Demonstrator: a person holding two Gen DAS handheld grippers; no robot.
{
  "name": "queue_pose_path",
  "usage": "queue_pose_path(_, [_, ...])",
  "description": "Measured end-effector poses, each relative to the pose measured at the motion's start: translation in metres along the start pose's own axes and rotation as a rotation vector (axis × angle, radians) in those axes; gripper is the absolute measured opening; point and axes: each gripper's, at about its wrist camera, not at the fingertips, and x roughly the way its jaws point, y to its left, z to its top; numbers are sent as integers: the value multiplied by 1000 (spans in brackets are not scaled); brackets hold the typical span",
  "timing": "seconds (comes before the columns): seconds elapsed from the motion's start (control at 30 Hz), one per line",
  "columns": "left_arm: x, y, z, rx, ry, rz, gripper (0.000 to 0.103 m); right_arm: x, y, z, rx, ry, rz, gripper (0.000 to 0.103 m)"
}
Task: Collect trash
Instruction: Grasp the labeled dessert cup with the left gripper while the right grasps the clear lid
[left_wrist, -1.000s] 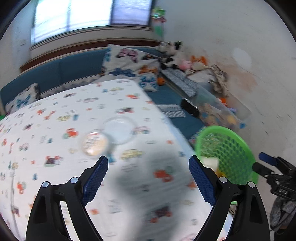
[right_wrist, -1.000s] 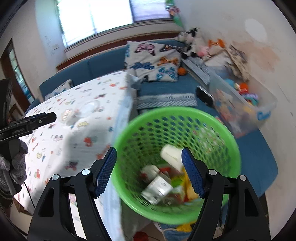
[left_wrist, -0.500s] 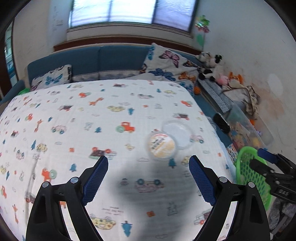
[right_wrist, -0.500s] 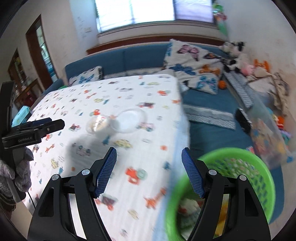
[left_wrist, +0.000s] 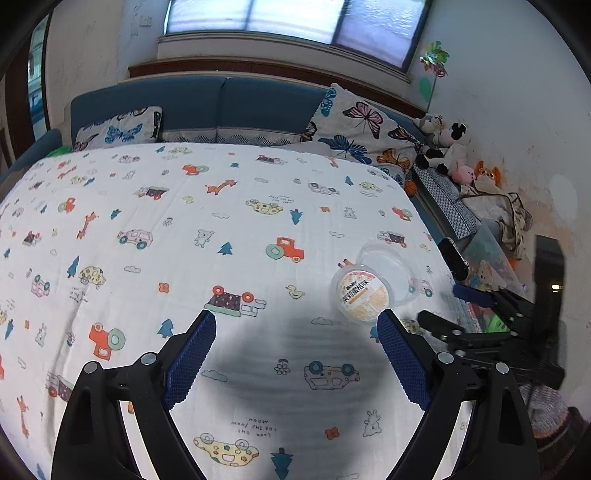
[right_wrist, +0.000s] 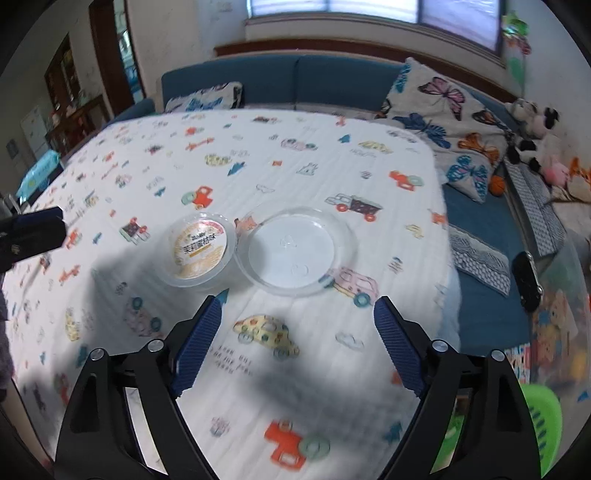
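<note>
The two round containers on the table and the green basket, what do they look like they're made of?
Labelled tub: likely thin clear plastic under a printed seal; its rim is see-through. Empty lid: clear glossy plastic, the cloth shows through it. Green basket: probably moulded plastic with perforated walls, though blurred here.

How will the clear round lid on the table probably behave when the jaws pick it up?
The clear lid looks thin and shallow, so probably light and flexible. It lies flat on the tablecloth, so its low rim may slip. It touches the labelled cup, which may shift.

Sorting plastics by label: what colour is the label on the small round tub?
Orange and white with dark lettering, on the small round tub; clearest in the right wrist view.
</note>
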Motion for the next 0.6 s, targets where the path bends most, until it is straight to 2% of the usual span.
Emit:
queue_pose_path(0.3, [15,13,3,-39,27,-4,86,40,-2,11,-75,44,25,91])
queue_pose_path(0.6, [30,9,4,-36,44,-6,86,58,-3,19,-88,21,39,90])
